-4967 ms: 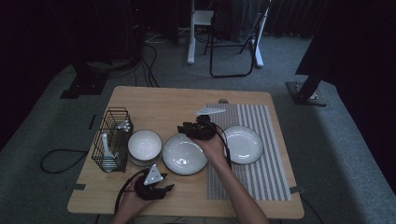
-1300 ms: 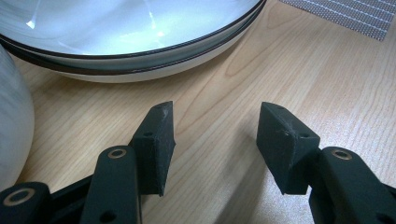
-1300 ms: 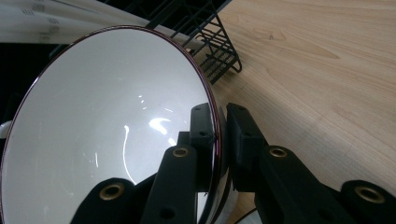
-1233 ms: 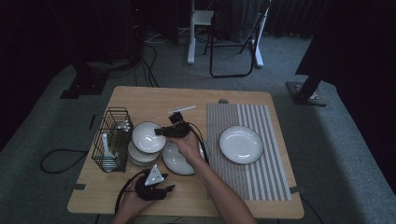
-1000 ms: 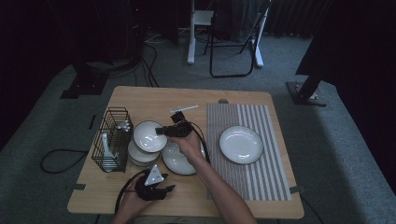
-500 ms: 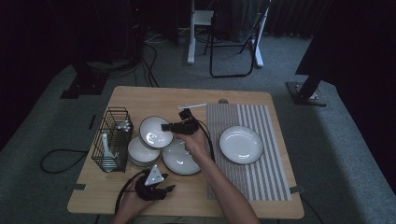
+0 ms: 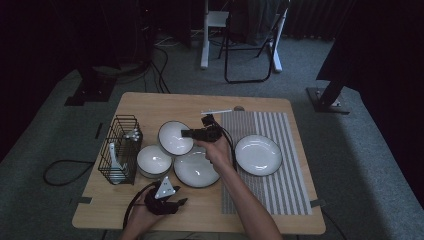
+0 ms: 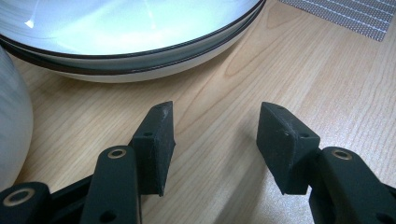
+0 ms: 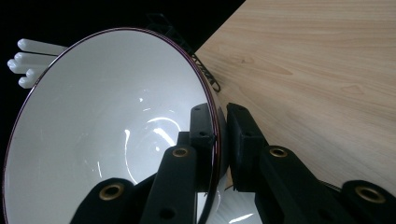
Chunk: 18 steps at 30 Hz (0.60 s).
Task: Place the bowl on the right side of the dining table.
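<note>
Gripping bowl [image 7: 175, 138] rim (empty): right gripper [image 7: 192, 133] jaws; left gripper [image 7: 172, 203] jaws open; rack [image 7: 120, 150] w/ utensils.

White bowl [image 7: 175, 137] with dark rim, tilted, held off the desk [image 7: 150, 107] by its edge, beside the rack [image 7: 120, 150].

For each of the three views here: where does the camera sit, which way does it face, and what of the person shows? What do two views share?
High view: above the person's side, facing forward and down on the table; both forearms, the left tongs and the right tongs show.
Left gripper view: on the left tongs, low over the wood, jaws open, facing the wide bowl.
Right gripper view: on the right tongs, shut on the small bowl.
Shared: that small bowl shows from above too.
</note>
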{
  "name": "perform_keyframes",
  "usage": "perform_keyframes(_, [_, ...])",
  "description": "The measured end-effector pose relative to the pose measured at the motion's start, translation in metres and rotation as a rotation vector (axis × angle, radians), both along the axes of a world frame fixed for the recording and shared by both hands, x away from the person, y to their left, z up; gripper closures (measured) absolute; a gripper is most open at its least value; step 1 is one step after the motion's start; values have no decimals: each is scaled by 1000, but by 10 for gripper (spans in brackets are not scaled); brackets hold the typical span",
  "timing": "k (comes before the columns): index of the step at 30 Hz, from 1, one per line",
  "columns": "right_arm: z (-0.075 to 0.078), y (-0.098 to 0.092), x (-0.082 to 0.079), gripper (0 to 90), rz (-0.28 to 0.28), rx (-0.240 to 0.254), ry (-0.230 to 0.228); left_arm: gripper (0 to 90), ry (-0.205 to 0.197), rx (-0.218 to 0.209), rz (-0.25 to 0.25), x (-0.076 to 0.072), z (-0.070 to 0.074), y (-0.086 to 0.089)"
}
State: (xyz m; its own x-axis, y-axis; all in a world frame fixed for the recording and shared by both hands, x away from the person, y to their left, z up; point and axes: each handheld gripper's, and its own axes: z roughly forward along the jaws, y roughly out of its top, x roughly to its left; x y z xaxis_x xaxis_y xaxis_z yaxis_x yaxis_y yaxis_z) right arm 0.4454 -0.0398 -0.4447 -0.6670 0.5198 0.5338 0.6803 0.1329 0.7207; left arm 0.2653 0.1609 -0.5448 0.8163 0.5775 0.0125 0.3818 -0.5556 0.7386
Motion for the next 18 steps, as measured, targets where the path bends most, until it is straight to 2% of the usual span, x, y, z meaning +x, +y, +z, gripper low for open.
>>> perform_keyframes(18, [4,-31,4,820,-59,21,1,472,0,0,1,0,0,0])
